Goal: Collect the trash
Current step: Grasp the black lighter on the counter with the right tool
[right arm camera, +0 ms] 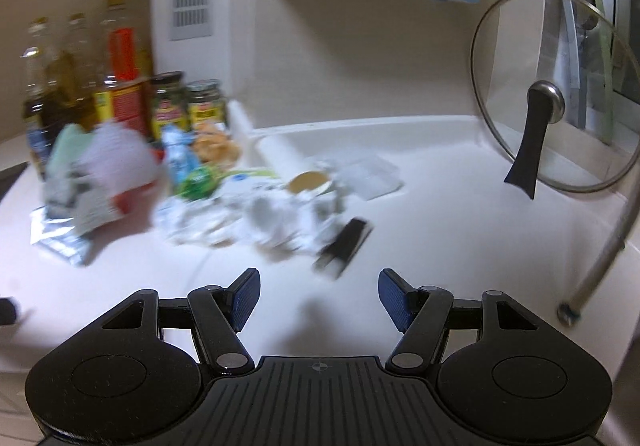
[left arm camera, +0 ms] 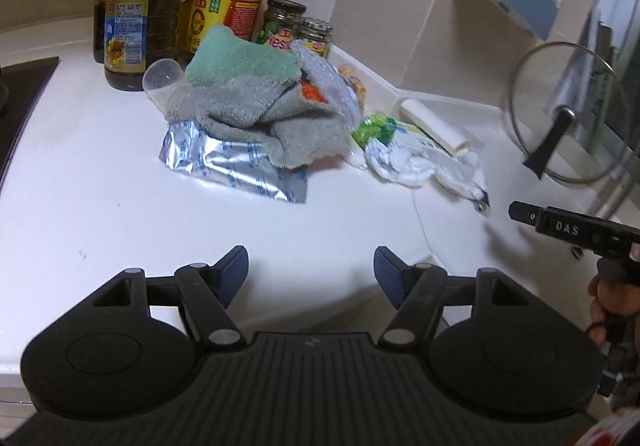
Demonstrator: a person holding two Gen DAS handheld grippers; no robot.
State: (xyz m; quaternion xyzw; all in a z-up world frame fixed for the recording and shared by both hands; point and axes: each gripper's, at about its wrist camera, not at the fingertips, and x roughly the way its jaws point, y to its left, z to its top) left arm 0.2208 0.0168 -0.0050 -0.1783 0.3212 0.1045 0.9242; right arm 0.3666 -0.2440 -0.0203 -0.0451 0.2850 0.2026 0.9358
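Hovering over the white countertop (left arm camera: 100,185), both grippers were empty, with no trash picked yet. Left gripper (left arm camera: 311,272) had its 2 blue-padded fingers apart, nothing between them. Right gripper (right arm camera: 319,296) also had its fingers apart and empty; its view was motion-blurred.

Trash sat in a loose pile toward the far side of the counter, clear of both grippers. Crumpled silver foil pouch (left arm camera: 236,165) lay nearest on the left, partly pinned under a grey-green folded terry cloth (left arm camera: 256,101). Crumpled white paper and plastic wrappers (left arm camera: 404,161) lay right of it, with a green-printed wrapper (left arm camera: 378,127) at their far edge. A clear plastic cup (left arm camera: 162,79) lay on its side just left of the cloth. A small black flat object (right arm camera: 346,246) lay at the near right edge of the wrappers; too blurred to identify.

Judgement: step in hand was approach for a first grasp. The white wrapper clump looked the best first target, being loose, uncovered and nearest the right gripper. Best to come in from above, straddle the bulk with fingers wide, and close firmly since thin film slips. Foil pouch probably needed the cloth lifted off first. Risks: knocking the glass pot lid (right arm camera: 556,93) leaning at far right, or the oil bottles (left arm camera: 132,25) and jars (left arm camera: 284,19) at far left.
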